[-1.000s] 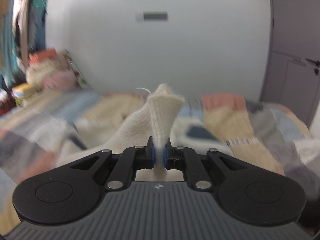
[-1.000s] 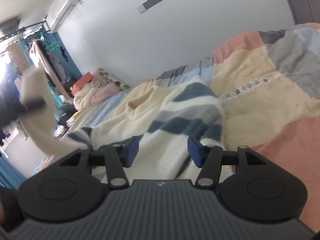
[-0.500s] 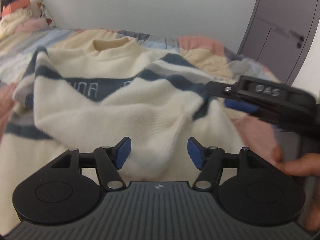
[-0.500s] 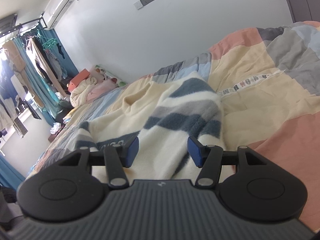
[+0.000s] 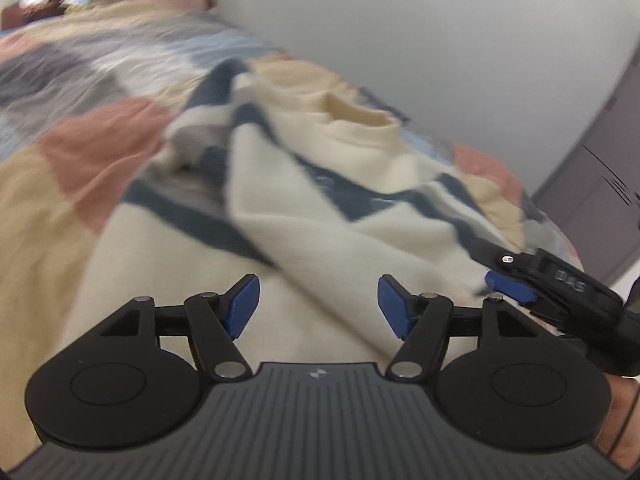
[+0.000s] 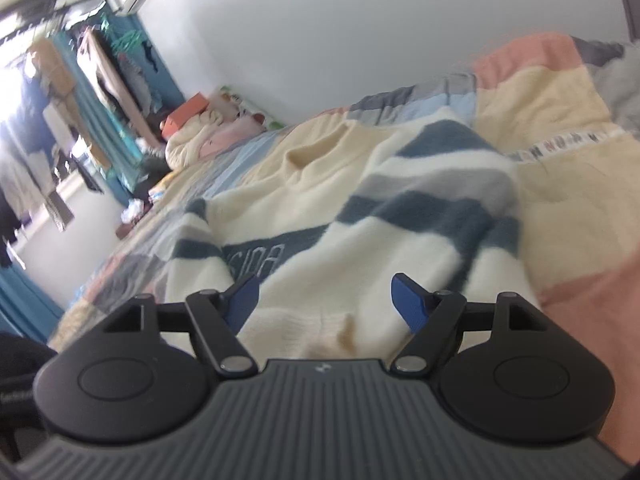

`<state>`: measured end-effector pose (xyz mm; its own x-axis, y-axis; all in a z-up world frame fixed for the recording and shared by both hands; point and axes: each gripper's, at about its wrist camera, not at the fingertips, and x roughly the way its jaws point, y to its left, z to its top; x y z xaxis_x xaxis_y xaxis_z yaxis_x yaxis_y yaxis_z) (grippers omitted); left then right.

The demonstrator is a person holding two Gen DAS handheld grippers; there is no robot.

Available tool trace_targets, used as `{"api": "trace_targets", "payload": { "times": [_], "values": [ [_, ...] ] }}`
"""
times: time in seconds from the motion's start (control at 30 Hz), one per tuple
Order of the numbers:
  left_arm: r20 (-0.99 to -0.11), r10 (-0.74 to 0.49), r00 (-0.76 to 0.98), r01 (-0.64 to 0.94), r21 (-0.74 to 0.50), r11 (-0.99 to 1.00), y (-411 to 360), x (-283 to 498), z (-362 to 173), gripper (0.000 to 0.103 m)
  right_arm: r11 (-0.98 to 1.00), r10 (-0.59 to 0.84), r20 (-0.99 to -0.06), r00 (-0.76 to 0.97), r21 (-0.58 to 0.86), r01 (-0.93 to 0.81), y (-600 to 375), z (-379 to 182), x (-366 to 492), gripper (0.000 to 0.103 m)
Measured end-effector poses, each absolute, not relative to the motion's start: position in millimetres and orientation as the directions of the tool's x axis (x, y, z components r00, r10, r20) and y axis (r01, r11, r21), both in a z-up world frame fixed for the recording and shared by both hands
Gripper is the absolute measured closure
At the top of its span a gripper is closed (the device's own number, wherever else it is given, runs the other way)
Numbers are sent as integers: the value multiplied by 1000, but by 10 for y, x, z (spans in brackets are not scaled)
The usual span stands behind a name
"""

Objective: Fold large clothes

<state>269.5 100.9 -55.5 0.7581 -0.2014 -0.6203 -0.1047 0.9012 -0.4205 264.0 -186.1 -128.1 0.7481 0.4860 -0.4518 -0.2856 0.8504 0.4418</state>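
I have both tools low over the sweater (image 5: pixel 304 200), a cream knit with dark blue stripes that lies spread on the patchwork quilt (image 5: pixel 60 184); its collar (image 5: pixel 356 120) sits at the far end, toward the white wall (image 5: pixel 460 48), so I take it that I am working from the hem end. My left gripper (image 5: pixel 319 304) stands wide with nothing between its blue pads; its jaws have just been opening, and the sleeve (image 5: pixel 288 216) now lies folded diagonally across the chest just beyond the tips, which is likely why I let go there: the sleeve has to sit inside the body before the body itself is folded. My right gripper (image 6: pixel 325 304) is wide too, its jaws having just opened further; cream knit lies below and between the pads, but they do not press on it, so I count it as empty. In the left view its tip pokes in at the right edge of the sweater, close beside my left tool; I judge that I am lining both up on the near edge for the next fold. The other striped sleeve (image 6: pixel 432 196) is already laid over the body on the right side. The left view is blurred, so finer creases I cannot read.
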Motion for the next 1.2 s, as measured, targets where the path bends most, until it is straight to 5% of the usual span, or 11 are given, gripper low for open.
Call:
{"api": "trace_targets", "payload": {
  "times": [0.17, 0.4, 0.47, 0.53, 0.63, 0.93, 1.1, 1.2],
  "values": [
    [-661, -216, 719, -138, -439, 888, 1284, 2837, -755, 32, 817, 575, -538, 617, 409, -406, -1606, -1409, 2934, 28],
    [-694, -261, 671, -167, -484, 859, 1448, 3007, -1023, 32, 860, 507, -626, 592, 323, -395, -1472, -1601, 2961, 30],
    [-690, -263, 674, -161, -484, 860, 1448, 3021, -1017, 32, 857, 512, -620, 595, 320, -405, -1457, -1546, 2922, 45],
    [-689, -263, 675, -162, -487, 858, 1445, 3018, -1017, 32, 854, 513, -620, 594, 302, -424, -1429, -1509, 2885, 73],
    [-685, -269, 677, -166, -498, 851, 1436, 2988, -1004, 32, 843, 528, -612, 589, 294, -450, -1429, -1454, 2836, 92],
    [-662, -240, 710, -177, -498, 849, 1400, 2886, -921, 32, 897, 439, -512, 738, 294, -329, -1824, -1165, 2748, 100],
    [-663, -223, 715, -184, -486, 855, 1373, 2864, -913, 33, 932, 325, -521, 789, 319, -173, -2143, -1212, 2764, 100],
    [-673, -212, 708, -187, -469, 863, 1335, 2860, -929, 33, 908, 375, -535, 757, 375, -184, -2159, -1301, 2789, 98]
  ]
}}
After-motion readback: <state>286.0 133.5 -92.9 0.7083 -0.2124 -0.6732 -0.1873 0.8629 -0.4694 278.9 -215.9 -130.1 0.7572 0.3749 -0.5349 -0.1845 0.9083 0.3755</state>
